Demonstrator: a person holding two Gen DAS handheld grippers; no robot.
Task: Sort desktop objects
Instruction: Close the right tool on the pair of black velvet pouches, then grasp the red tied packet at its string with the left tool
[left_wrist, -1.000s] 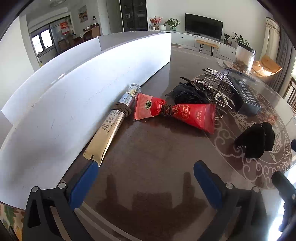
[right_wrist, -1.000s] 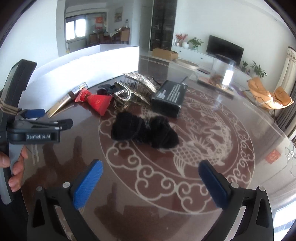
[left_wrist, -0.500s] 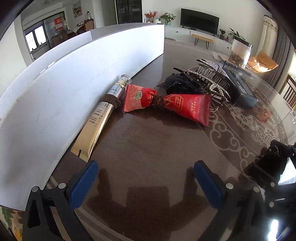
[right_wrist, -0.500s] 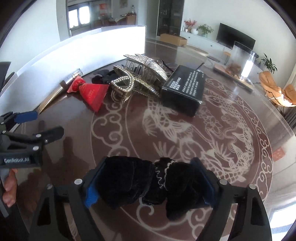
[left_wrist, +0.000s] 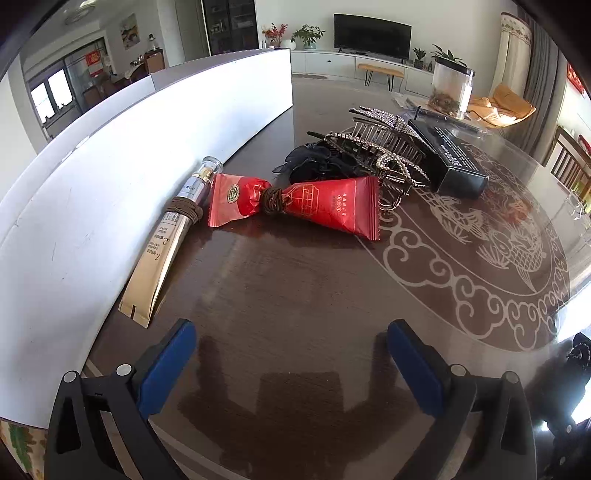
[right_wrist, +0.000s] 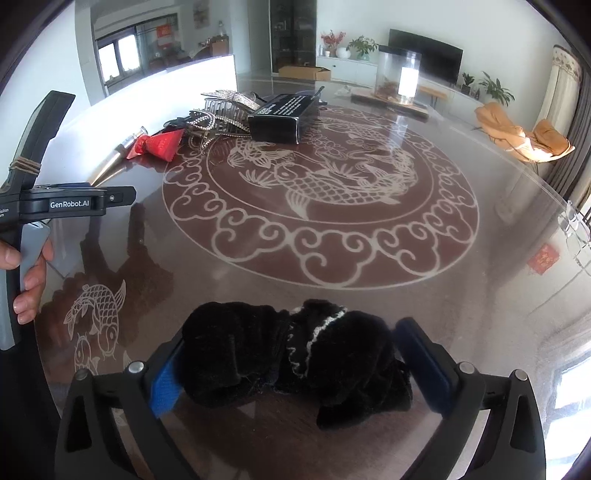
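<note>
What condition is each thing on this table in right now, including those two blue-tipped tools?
Black velvet scrunchie: lying between right gripper fingers, which are opening.
Left gripper: open, empty.
Red foil sachet: flat, cinched by brown band.
Gold tube: lying down, capped, banded.
Rhinestone hair claws: piled together.
Black box: closed.

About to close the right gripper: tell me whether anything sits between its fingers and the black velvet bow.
Nothing visible does. The black velvet bow lies directly between the fingers of the right gripper, whose jaws are opening; the bare table surrounds it.
</note>
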